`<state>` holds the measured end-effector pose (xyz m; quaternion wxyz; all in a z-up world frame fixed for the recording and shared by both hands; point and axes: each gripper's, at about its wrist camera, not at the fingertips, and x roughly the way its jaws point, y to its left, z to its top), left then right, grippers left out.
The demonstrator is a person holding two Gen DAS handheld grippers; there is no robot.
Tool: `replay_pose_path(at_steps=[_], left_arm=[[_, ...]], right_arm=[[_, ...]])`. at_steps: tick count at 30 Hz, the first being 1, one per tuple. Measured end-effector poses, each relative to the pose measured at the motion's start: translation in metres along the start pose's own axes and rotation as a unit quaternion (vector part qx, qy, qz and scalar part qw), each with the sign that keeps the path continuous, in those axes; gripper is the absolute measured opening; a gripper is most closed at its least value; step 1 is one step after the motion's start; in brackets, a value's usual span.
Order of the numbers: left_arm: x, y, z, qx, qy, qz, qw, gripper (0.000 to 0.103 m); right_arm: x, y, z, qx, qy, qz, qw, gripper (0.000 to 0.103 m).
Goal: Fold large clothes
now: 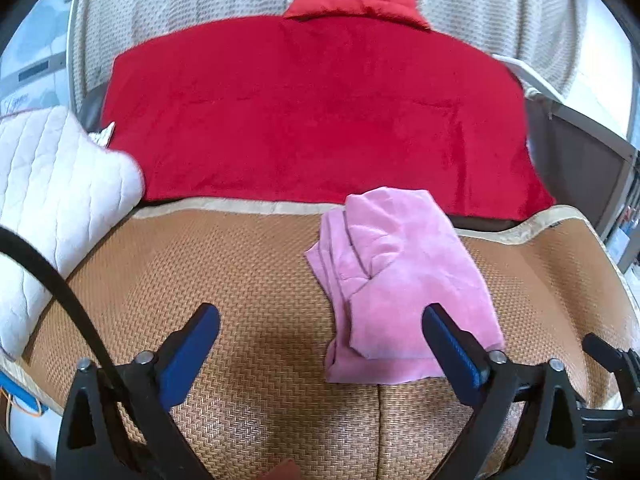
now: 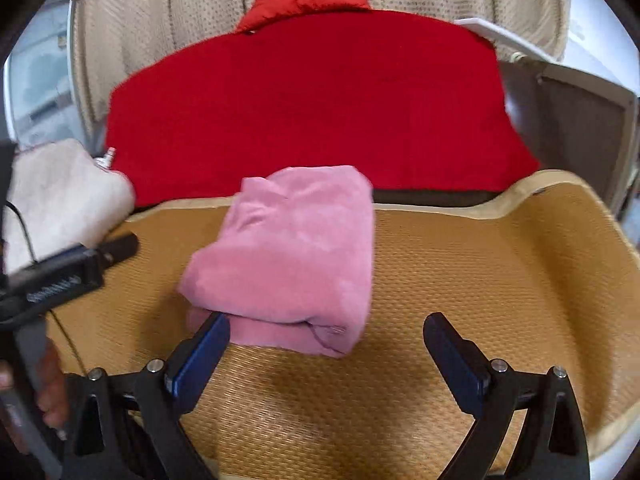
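— Right gripper (image 2: 326, 338) of mine is spread wide and holds nothing; its left blue pad (image 2: 200, 356) sits right at the near corner of the pink garment (image 2: 288, 256), maybe touching the hem, though the blur won't let me say so for certain.

— And your other one?

— Left gripper (image 1: 320, 344) is just as wide apart and just as empty. From its camera the pink garment (image 1: 396, 280) lies ahead and to the right, with its near edge running in behind my right-hand pad (image 1: 452, 356).

— So where does the bundle sit overall?

— On the woven mat (image 1: 240, 280), already folded into a thick stack, its far end reaching the mat's back border next to the red blanket (image 1: 320, 120). A white quilted cushion (image 1: 52, 200) lies off to the left, well apart from it.

— Which way does it run?

— Its long axis goes away from me, near hem to far end, leaning slightly leftward at the near end. In the right wrist view, the rounded fold faces me and to the right; the layered loose edges show on the left side in the left wrist view.

— Which hand is better placed?

— The right one, I'd judge. It is nearer, and the bundle lies just ahead and to its left, so a small shift that way would put the near edge between the jaws.
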<state>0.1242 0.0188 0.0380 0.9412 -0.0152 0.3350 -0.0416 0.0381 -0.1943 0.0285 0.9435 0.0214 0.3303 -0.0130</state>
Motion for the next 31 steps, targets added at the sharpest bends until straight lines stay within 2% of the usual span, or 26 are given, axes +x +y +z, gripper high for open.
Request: replay_pose_path(at_steps=[14, 22, 31], left_arm=[[-0.005, -0.017, -0.002, 0.019, 0.000, 0.014, 0.9997, 0.102], [0.005, -0.017, -0.001, 0.017, 0.009, 0.019, 0.9996, 0.102], [0.009, -0.023, -0.001, 0.028, -0.001, 0.026, 0.9993, 0.102]], right_arm=[[-0.003, -0.004, -0.003, 0.017, 0.004, -0.024, 1.000, 0.099], [-0.003, -0.003, -0.001, 0.010, -0.001, -0.023, 1.000, 0.099], [0.005, 0.000, 0.002, 0.006, 0.000, -0.022, 1.000, 0.099]])
